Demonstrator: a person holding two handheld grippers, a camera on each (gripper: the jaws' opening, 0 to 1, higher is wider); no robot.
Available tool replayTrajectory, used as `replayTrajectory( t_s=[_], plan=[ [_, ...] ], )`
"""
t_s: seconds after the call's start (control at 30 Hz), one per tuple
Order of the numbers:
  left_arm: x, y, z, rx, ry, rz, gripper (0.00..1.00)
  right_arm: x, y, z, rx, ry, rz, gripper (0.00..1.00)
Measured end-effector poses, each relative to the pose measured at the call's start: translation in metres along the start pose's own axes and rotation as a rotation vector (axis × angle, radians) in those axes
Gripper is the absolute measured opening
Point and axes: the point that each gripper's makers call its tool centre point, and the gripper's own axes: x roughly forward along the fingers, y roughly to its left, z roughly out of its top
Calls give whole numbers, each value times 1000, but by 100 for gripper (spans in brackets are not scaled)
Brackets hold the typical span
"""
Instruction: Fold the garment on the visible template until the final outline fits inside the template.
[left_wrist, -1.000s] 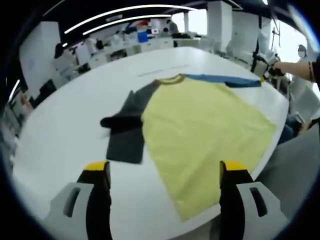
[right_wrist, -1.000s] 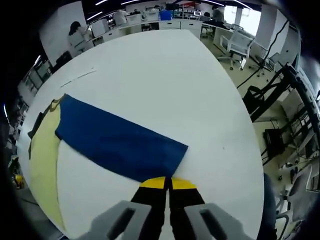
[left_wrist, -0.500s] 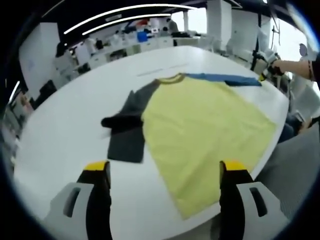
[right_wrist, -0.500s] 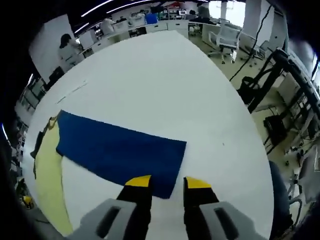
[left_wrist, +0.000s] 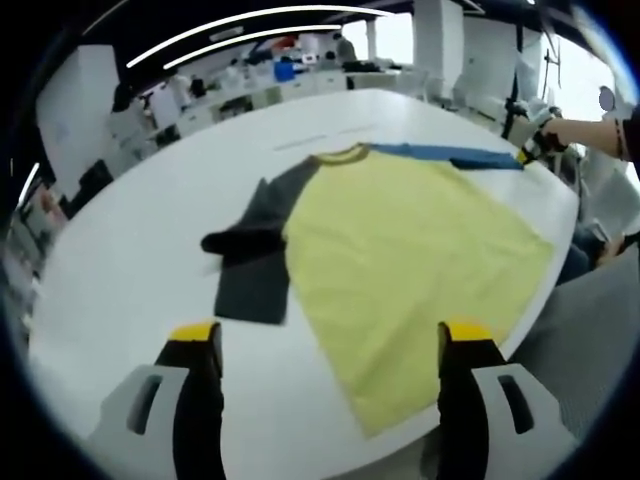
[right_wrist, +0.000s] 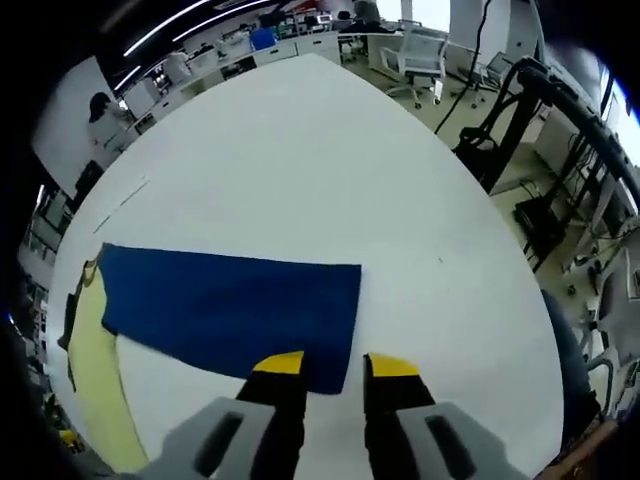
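Yellow garment (left_wrist: 405, 245) flat; sleeves spread

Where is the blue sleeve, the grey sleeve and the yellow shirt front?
blue sleeve (right_wrist: 230, 310), right gripper view, its middle.
grey sleeve (left_wrist: 262, 255), left gripper view, its folded middle.
yellow shirt front (left_wrist: 410, 250), left gripper view, its centre.

Chairs: we see white office chairs (right_wrist: 420, 60) at 12 o'clock past the table — right gripper view.
Desks: we find cluttered desks (left_wrist: 250, 85) at 11 o'clock — left gripper view.
Ceiling lights: curved strips (left_wrist: 250, 25) overhead.
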Motion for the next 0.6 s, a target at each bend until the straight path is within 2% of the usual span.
replayTrajectory(
  t_s=[0.07,0.2,0.37,0.47,0.5,0.6],
  plan=[
    [0,1,0,3,2,3,85,1,0,-2,-8,17,-10,18],
    [0,-1,0,1,5,0,84,0,-2,-7,-81,59,-43,13],
    [0,-4,2,9,9,-5,84,3,-7,-5,-54,66,-40,10],
    [0,-4,2,10,10,-5,84,2,-7,-6,-71,68,-37,3],
    [0,-4,2,11,10,-5,84,1,-3,-8,-58,68,-14,0],
    [-1,-5,2,14,9,-6,84,2,-4,-6,-60,71,-10,0]
  ],
)
